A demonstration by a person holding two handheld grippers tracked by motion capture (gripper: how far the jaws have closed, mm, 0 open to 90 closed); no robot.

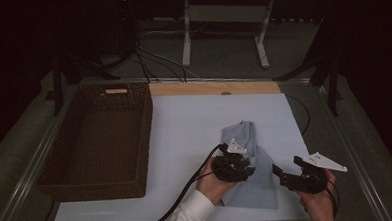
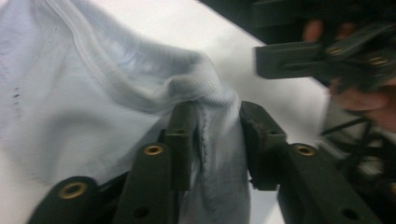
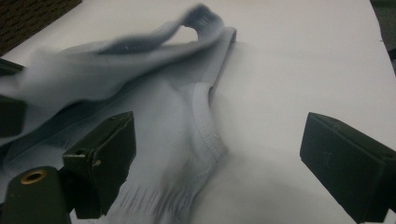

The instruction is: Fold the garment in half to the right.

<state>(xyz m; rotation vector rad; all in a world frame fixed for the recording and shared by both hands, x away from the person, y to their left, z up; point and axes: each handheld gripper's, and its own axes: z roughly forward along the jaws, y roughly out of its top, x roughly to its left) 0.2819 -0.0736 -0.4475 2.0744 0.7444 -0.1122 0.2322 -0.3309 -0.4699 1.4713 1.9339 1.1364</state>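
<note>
Left gripper view shows the left hand-held gripper (image 2: 212, 140) with its jaws apart around the shirt (image 2: 93, 102), letting go; right hand-held gripper (image 3: 215, 172) gapes empty at three o'clock; next fold probably needs a fresh grip.

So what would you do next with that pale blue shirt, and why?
Probably close the right gripper on the shirt edge. Its jaws stand wide open over the cloth, while the left gripper has a ribbed fold between its jaws. The basket waits beside the white mat.
</note>
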